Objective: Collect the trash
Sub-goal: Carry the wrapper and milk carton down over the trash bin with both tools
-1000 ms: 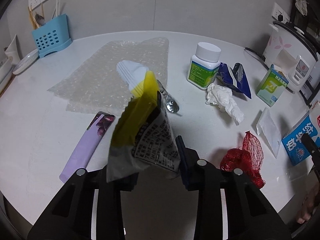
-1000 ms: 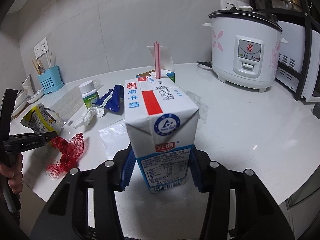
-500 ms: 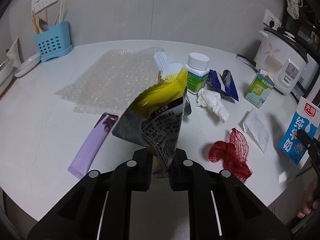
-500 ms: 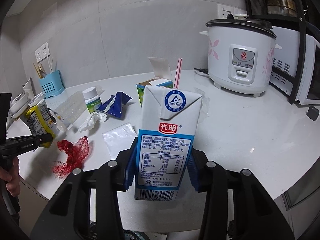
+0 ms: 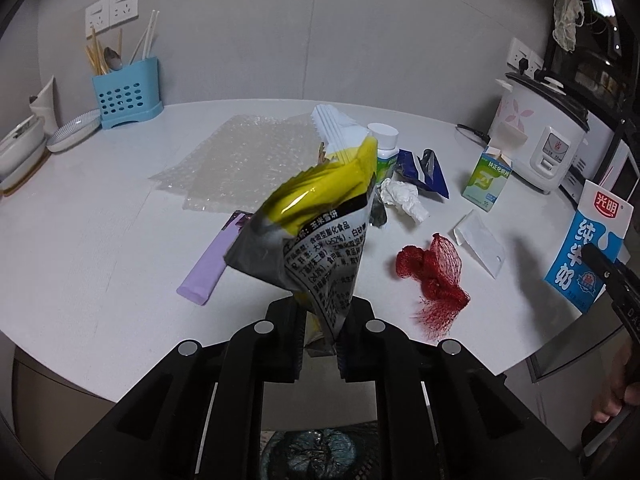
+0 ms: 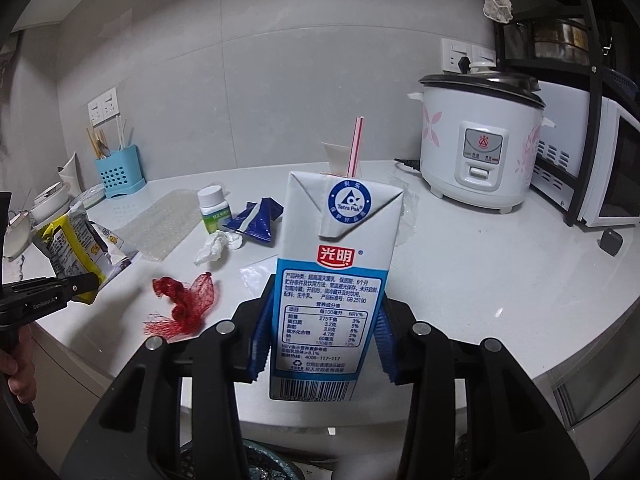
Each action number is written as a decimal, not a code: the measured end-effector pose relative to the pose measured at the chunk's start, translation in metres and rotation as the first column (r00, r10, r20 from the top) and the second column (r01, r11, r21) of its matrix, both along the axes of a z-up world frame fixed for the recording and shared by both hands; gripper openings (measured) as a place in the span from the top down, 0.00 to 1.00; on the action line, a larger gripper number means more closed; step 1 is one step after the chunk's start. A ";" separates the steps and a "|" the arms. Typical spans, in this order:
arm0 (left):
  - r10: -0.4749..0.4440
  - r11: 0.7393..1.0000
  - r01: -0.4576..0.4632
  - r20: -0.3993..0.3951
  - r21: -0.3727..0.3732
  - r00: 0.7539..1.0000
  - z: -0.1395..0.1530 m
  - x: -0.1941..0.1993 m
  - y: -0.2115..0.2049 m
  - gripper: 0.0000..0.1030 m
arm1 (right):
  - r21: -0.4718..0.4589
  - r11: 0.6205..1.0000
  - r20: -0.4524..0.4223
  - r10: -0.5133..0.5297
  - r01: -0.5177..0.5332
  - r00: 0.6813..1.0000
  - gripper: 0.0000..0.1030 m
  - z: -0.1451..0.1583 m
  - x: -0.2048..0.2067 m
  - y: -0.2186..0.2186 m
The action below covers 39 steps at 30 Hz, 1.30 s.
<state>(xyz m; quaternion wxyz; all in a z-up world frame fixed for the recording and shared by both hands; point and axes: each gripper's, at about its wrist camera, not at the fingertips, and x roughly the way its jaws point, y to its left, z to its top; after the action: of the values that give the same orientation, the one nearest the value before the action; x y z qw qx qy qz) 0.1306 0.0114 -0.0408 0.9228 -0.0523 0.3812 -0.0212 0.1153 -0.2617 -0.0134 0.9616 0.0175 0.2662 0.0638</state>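
Note:
A yellow and grey snack bag (image 5: 320, 216) sticks up from my left gripper (image 5: 322, 320), which is shut on its lower corner, above the table's front edge. My right gripper (image 6: 324, 340) is shut on a blue and white milk carton (image 6: 336, 248) with a pink straw, held upright off the table. In the right wrist view the snack bag (image 6: 74, 248) shows at the far left. On the table lie a red net (image 5: 434, 268), a crumpled tissue (image 5: 402, 198), a blue wrapper (image 5: 424, 168), a purple wrapper (image 5: 208, 268) and a clear plastic bag (image 5: 480, 244).
Below both grippers sits a dark bin (image 5: 308, 456). Bubble wrap (image 5: 248, 160), a pill bottle (image 5: 386, 140) and a green box (image 5: 486, 178) lie mid-table. A rice cooker (image 6: 480, 148) and microwave (image 6: 592, 168) stand right, a blue utensil holder (image 5: 126, 96) and dishes far left.
My left gripper closed on the snack bag and drew it up and back from the table. My right gripper lifted the milk carton and pulled it back toward the table edge.

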 end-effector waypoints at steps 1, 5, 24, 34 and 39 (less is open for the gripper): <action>0.004 1.000 -0.004 0.006 -0.003 1.000 0.002 -0.006 0.001 0.89 | 0.000 1.000 0.004 0.004 -0.004 1.000 0.60 0.002 -0.005 0.002; 0.003 1.000 -0.003 0.027 -0.002 1.000 0.006 -0.028 0.003 0.89 | -0.004 1.000 0.022 0.022 -0.022 1.000 0.60 0.008 -0.025 0.009; -0.058 0.998 0.061 0.109 -0.024 0.992 -0.016 -0.175 -0.025 0.89 | 0.049 0.986 0.047 0.155 -0.157 0.987 0.60 -0.036 -0.152 0.047; -0.079 0.996 0.080 0.020 -0.051 0.997 -0.082 -0.205 -0.036 0.89 | 0.056 0.982 -0.023 0.181 -0.180 0.983 0.60 -0.090 -0.179 0.056; -0.088 0.995 0.086 -0.040 -0.044 0.995 -0.126 -0.202 -0.037 0.89 | 0.056 0.982 -0.087 0.183 -0.179 0.979 0.60 -0.129 -0.176 0.062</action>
<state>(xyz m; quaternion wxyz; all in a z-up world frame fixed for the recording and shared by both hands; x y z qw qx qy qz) -0.0709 -0.0255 -0.1663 0.9115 -0.0555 0.4018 -0.0683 -0.0603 -0.2000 -0.1421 0.9378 0.0192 0.3092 0.1565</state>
